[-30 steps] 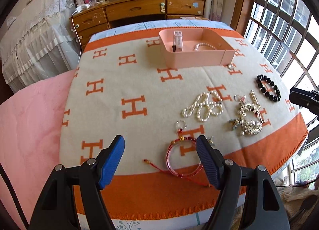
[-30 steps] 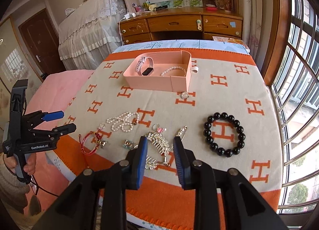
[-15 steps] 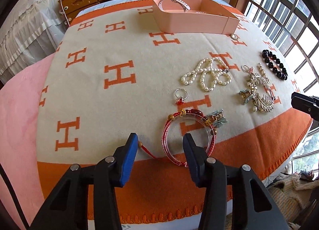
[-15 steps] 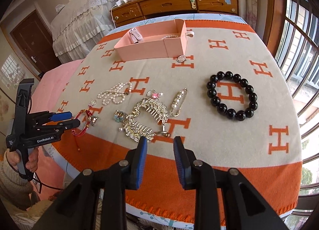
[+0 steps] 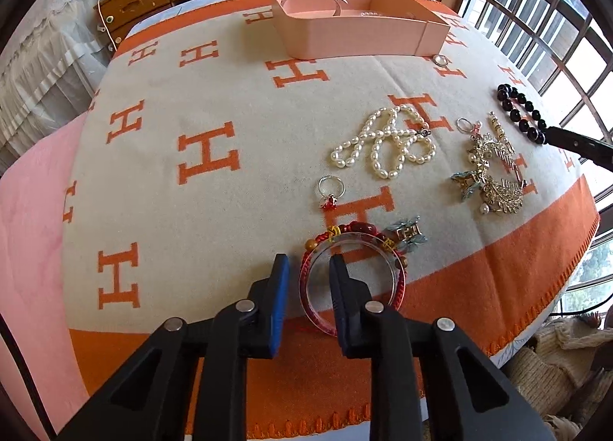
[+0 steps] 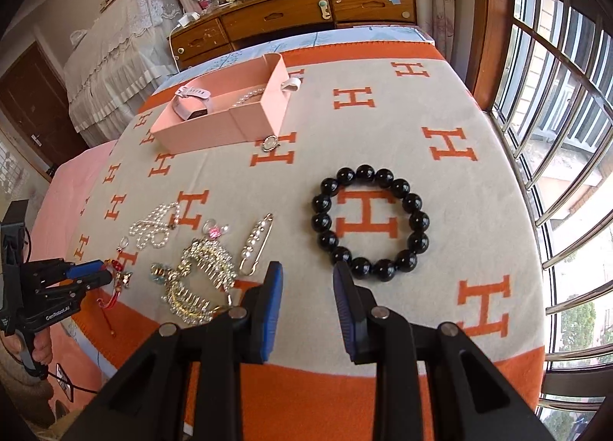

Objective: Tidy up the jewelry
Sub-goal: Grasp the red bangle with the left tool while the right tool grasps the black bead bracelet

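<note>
My left gripper (image 5: 308, 268) straddles the left rim of a red beaded bracelet with a clear bangle (image 5: 354, 280) on the blanket; its jaws are narrowed, with a small gap still showing beside the rim. It also shows in the right wrist view (image 6: 97, 272). My right gripper (image 6: 306, 278) is open and empty, just left of a black bead bracelet (image 6: 369, 222). A pink box (image 5: 356, 27) holds a pink watch (image 6: 191, 102) and a pearl strand.
On the orange-and-cream blanket (image 5: 199, 96) lie a pearl necklace (image 5: 387, 142), a red-stone ring (image 5: 330, 192), a gold hair comb (image 5: 494, 173), a pearl pin (image 6: 254, 244) and a small brooch (image 6: 269, 143). A dresser stands behind; windows on the right.
My left gripper moved forward and down onto the red bracelet and narrowed its jaws around the rim. My right gripper moved right towards the black bead bracelet.
</note>
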A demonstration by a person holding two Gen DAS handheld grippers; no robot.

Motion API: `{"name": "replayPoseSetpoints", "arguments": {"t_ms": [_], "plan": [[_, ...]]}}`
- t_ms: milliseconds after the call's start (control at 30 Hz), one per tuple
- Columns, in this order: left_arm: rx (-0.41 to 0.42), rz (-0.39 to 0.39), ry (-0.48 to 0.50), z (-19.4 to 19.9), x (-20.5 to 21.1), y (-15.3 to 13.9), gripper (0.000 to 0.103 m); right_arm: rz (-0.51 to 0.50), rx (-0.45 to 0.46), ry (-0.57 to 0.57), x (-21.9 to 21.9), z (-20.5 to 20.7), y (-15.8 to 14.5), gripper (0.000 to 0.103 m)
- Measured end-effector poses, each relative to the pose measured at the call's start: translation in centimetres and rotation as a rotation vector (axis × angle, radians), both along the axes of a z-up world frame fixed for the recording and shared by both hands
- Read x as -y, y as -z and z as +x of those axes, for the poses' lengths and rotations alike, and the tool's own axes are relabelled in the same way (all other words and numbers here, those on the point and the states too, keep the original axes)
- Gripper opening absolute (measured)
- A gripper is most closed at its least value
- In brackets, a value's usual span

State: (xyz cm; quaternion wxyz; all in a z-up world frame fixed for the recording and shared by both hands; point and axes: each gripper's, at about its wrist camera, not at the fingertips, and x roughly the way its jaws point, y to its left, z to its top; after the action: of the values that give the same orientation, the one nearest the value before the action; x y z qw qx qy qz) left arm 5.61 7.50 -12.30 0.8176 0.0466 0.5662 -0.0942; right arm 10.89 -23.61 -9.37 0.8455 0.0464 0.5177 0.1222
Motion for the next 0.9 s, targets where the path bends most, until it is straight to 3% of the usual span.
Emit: {"name": "replayPoseSetpoints", "arguments": {"t_ms": [333,500,567,600,667,767,900], "plan": [[-0.027,0.012,0.027,0.3,0.1,0.1,0.018,-0.077,-0.049,-0.025,-0.8,4.4,2.4,0.028],[-0.064,0.037,0.057,0.6,0.3,0.1,0.018,-0.134,-0.009,-0.063,-1.5,4.6,2.5,0.027],[-0.082,0.043,0.070,0.7,0.5,0.1,0.013,-0.165,0.008,-0.076,-1.8,4.5,2.5,0.015],[-0.089,0.040,0.080,0.6,0.7,0.1,0.005,-0.171,0.014,-0.082,-1.9,4.5,2.5,0.015],[-0.089,0.051,0.080,0.7,1.0,0.0,0.004,-0.166,0.015,-0.093,-2.0,4.5,2.4,0.015],[-0.065,0.024,0.067,0.8,1.3,-0.9,0.004,-0.139,0.047,-0.094,-2.0,4.3,1.0,0.015],[0.019,-0.010,0.054,1.4,1.7,-4.2,0.004,-0.080,0.125,-0.085,-1.8,4.4,-2.7,0.015]]}}
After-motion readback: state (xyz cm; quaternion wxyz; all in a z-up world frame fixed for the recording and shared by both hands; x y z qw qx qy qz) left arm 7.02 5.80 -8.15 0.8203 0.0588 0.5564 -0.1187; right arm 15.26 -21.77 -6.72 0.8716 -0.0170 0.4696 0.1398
